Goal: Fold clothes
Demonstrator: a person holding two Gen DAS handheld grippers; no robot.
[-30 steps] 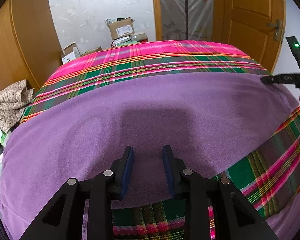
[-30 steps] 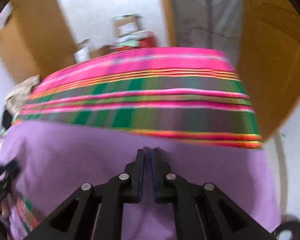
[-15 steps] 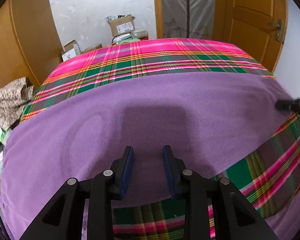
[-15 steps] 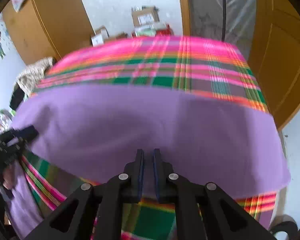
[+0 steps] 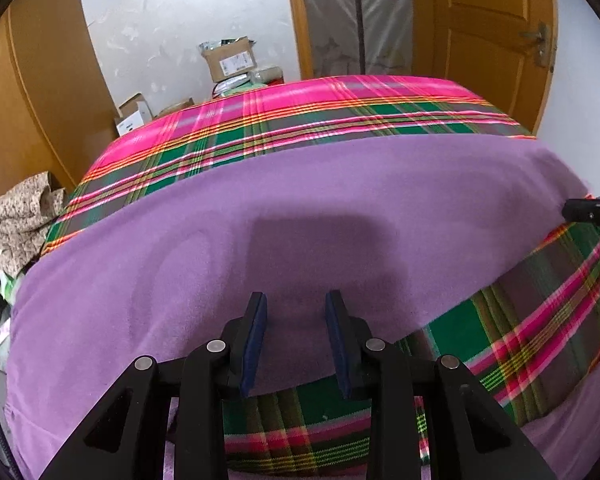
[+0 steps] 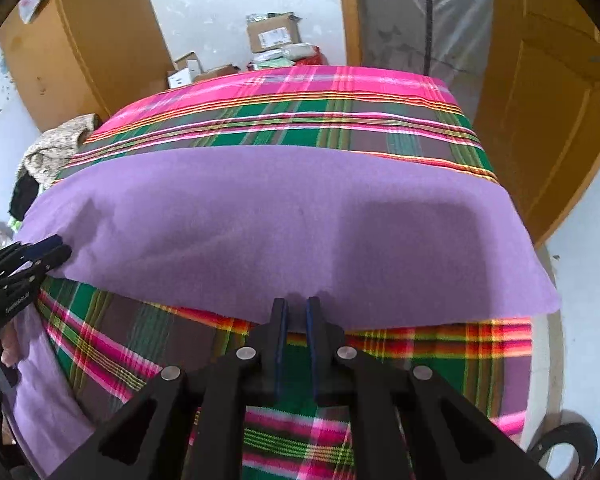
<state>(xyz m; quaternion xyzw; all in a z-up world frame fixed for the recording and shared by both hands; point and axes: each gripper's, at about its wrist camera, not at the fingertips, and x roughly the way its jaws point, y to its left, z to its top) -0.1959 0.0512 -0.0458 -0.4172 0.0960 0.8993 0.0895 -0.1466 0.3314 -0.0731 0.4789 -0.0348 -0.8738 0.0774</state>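
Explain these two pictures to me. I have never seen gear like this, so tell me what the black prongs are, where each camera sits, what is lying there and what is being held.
No robot here: a person holds a two-finger tool in each hand, with a camera on each looking along its fingers.

One picture is from the left gripper, the other from the right gripper. Each also catches the other tool at its edge.

A purple cloth lies folded across a bright plaid cover.

The left fingers stand apart over the cloth's near edge, pressing nothing. The right fingers have just been opening; a narrow gap shows at the cloth's edge, and nothing is gripped.

Cardboard boxes sit behind, by the wall.
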